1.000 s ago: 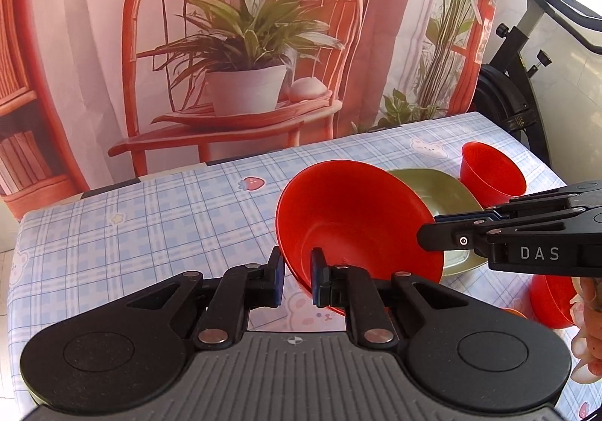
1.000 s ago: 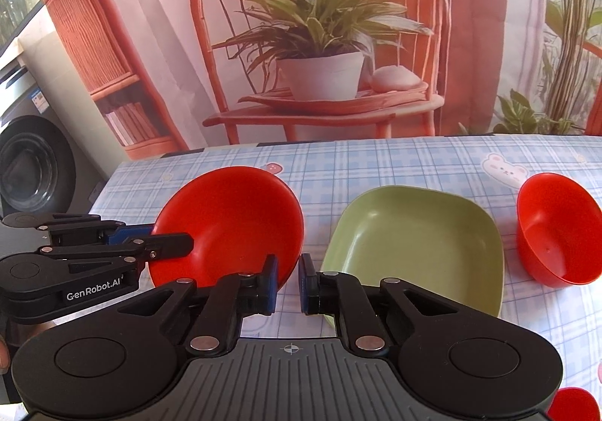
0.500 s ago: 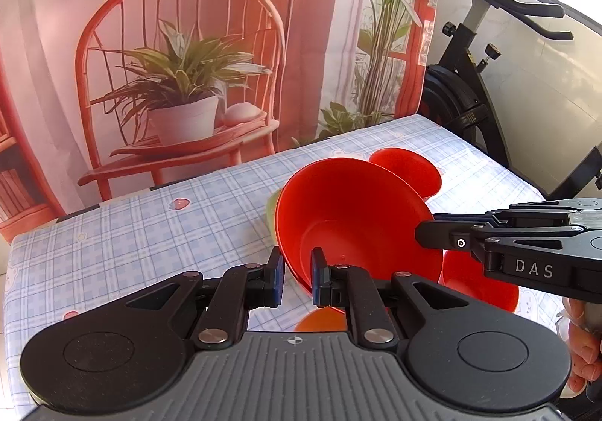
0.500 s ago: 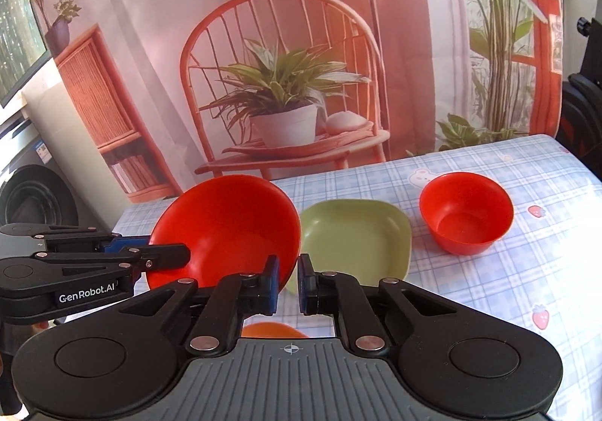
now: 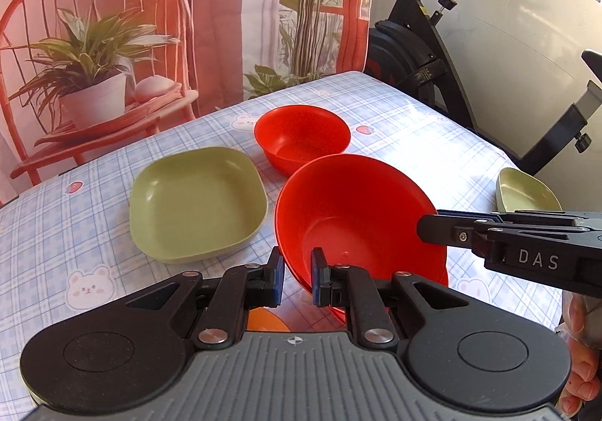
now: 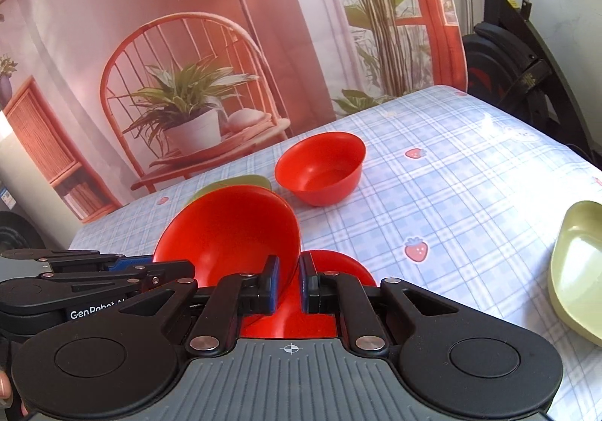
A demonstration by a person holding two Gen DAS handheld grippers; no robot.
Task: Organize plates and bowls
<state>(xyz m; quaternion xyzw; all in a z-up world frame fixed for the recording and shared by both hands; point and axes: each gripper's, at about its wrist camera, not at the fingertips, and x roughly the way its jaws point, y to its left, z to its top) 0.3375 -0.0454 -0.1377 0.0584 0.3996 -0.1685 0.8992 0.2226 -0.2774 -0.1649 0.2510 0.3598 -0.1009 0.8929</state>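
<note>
Both grippers hold one large red bowl [image 5: 357, 218] by its rim, tilted above the table. My left gripper [image 5: 296, 276] is shut on its near rim. My right gripper [image 6: 289, 287] is shut on the opposite rim of the same bowl [image 6: 229, 233]; it shows from the side in the left wrist view [image 5: 427, 229]. Another red bowl [image 6: 338, 266] sits directly beneath the held one. A smaller red bowl [image 5: 302, 135] and a green square plate [image 5: 197, 202] sit farther back. A second green plate [image 5: 525, 191] lies at the right edge.
The table has a blue checked cloth [image 5: 414, 127]. An orange dish [image 5: 265, 321] peeks out under my left gripper. An exercise bike [image 5: 451, 56] stands close behind the table's right side. A printed backdrop [image 5: 150, 26] hangs behind the table.
Both grippers have carried the large red bowl to the right, and it now hangs over the other red bowl. The green plate and small red bowl now lie to its left and behind.
</note>
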